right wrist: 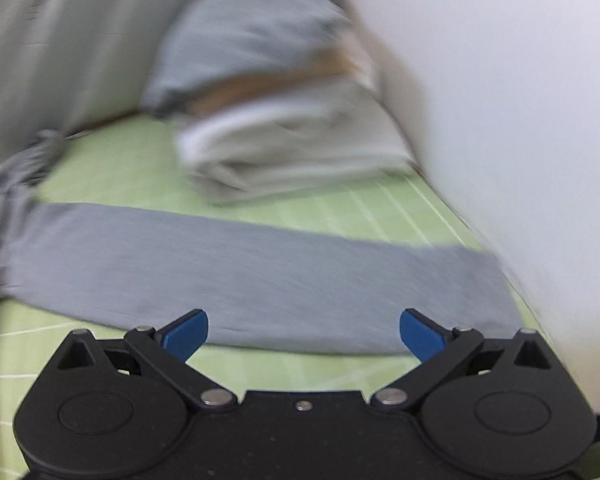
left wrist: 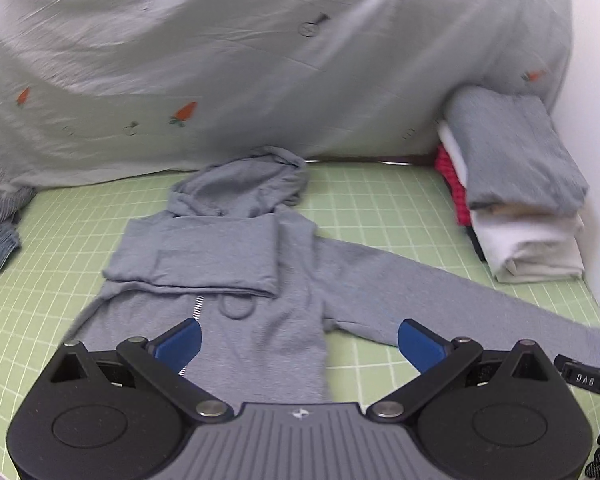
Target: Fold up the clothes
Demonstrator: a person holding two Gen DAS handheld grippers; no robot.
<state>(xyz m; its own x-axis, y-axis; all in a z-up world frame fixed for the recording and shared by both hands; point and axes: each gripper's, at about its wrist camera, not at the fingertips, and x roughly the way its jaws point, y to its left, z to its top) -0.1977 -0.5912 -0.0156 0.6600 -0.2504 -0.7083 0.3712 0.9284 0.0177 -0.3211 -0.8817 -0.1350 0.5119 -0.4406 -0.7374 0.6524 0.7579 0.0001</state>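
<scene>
- The grey hoodie (left wrist: 236, 280) lies flat on the green grid mat (left wrist: 380, 208), hood away from me, one sleeve already folded across its chest.
- The other sleeve (right wrist: 260, 276) stretches out to my right, its long axis running crosswise to my right gripper (right wrist: 304, 330), cuff end toward the white wall.
- My right gripper is spread wide and carries nothing; the sleeve lies just ahead of its blue fingertips (right wrist: 188, 332).
- My left gripper (left wrist: 298, 342) is likewise released, hovering over the hoodie's lower body.
- I judge the right hand nearer the sleeve, so it should take the cuff and carry it left across the chest.
- The folded stack (left wrist: 524, 200) sits beyond the sleeve, apart from it.
</scene>
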